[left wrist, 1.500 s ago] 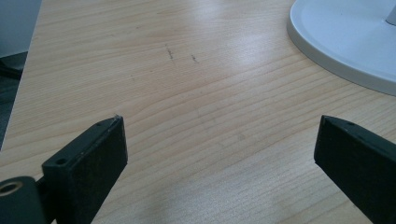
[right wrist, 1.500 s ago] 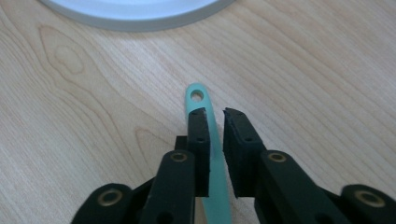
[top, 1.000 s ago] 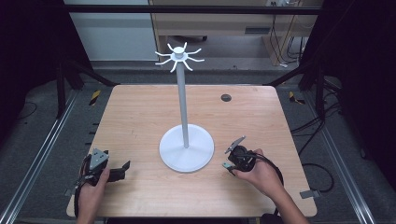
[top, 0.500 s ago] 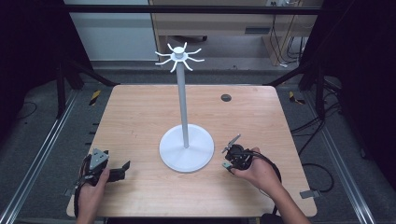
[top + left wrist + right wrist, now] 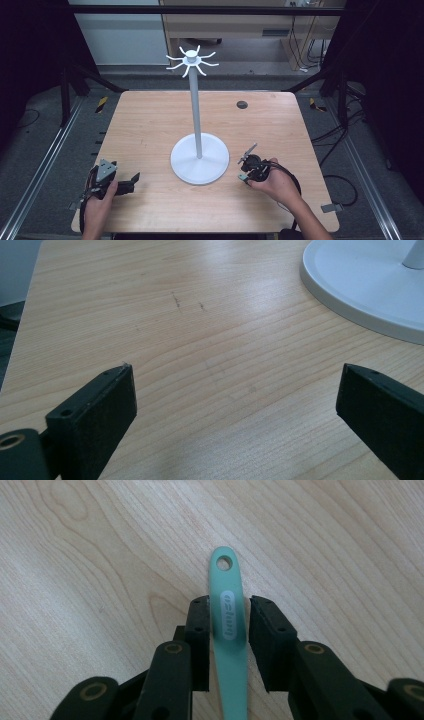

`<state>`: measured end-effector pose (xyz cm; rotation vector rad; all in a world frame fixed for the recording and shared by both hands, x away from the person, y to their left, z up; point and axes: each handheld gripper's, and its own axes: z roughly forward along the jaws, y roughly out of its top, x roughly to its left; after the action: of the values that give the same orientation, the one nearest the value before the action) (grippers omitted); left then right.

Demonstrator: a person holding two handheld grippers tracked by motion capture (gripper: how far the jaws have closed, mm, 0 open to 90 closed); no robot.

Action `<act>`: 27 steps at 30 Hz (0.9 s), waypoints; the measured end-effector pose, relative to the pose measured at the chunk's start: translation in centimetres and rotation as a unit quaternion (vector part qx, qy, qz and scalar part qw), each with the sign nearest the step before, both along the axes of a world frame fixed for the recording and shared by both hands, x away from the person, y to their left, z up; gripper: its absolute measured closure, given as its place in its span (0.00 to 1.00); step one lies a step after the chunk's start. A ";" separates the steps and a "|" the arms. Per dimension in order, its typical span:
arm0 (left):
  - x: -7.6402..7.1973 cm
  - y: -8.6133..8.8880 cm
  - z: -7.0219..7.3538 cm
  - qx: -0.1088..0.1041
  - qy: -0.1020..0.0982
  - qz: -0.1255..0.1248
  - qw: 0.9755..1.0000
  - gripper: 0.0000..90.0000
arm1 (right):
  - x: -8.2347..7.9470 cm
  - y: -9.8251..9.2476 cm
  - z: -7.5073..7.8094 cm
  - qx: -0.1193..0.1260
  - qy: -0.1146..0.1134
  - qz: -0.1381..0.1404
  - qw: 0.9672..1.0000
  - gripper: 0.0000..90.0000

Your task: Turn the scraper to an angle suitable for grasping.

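Table [image 5: 150, 125] of pale wood carries the white stand [image 5: 199, 159] at its centre, hooks high on the pole. Your left gripper [image 5: 235, 390] idles wide open and empty at the near left. Your right gripper [image 5: 229, 625] has just been closing round the green handle [image 5: 229, 630], which runs lengthwise between the jaws, hanging hole pointing away from you; the left pad touches, the right shows a sliver of gap.
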<state>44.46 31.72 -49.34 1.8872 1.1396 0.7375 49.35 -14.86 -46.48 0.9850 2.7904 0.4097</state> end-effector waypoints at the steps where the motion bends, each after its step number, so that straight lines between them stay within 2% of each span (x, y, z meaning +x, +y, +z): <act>1: 0.0 0.0 0.0 0.000 0.000 0.001 1.000 0.03 | 0.0 0.0 0.0 0.000 0.001 0.000 1.000 0.80; 18: -0.1 -0.1 0.0 0.001 -0.002 0.000 1.000 0.03 | 0.4 0.4 -0.3 -0.014 0.017 0.003 1.000 0.81; 27: -0.1 0.0 0.1 0.000 -0.002 0.001 1.000 0.03 | 0.6 0.3 -0.3 -0.010 0.025 0.004 1.000 0.82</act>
<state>44.39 31.68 -49.28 1.8844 1.1382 0.7425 49.96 -14.57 -46.77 0.9934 2.8381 0.3615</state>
